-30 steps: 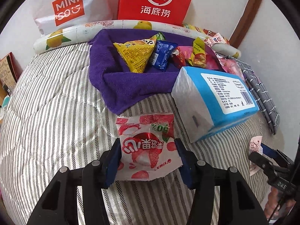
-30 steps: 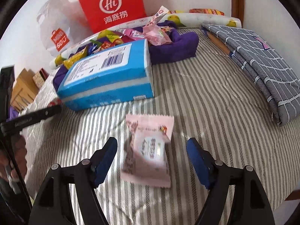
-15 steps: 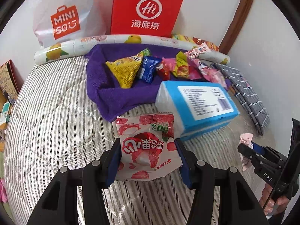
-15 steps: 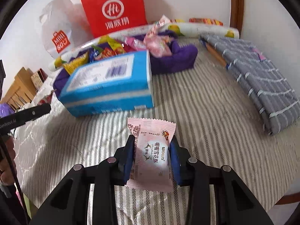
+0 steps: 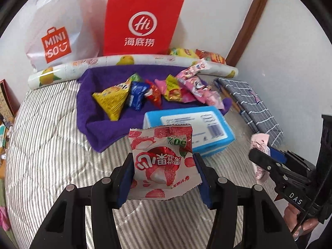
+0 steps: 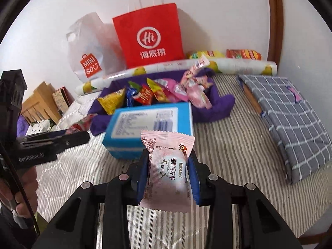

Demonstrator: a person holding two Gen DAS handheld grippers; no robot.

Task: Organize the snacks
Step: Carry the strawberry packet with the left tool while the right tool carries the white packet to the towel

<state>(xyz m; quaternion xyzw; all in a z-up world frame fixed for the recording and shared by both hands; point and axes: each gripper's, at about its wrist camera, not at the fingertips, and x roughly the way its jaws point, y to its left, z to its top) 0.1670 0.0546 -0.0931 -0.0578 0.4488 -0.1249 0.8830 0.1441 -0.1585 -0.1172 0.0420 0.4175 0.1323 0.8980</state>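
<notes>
My left gripper [image 5: 162, 176] is shut on a red-and-white lychee candy packet [image 5: 161, 161], held above the striped bedspread [image 5: 51, 155]. In the right wrist view my right gripper [image 6: 168, 175] is shut on a pale pink snack packet [image 6: 168, 170], also lifted off the bed. The right gripper with its pink packet [image 5: 258, 145] shows at the right edge of the left wrist view. Several snack packets [image 5: 157, 91] lie on a purple towel [image 5: 93, 116] at the back; they appear again as snack packets [image 6: 157, 93] on the towel [image 6: 215, 103].
A blue tissue pack [image 5: 191, 128] lies in front of the towel. A red paper bag [image 5: 141, 22] and a white plastic bag [image 5: 56, 31] lean on the wall behind a rolled mat [image 5: 145, 60]. A folded grey checked cloth [image 6: 290, 120] lies at the right.
My right gripper closed on the pink packet and lifted it off the bed. My left gripper, still holding the lychee packet, rose too, so the bed and towel look farther away.
</notes>
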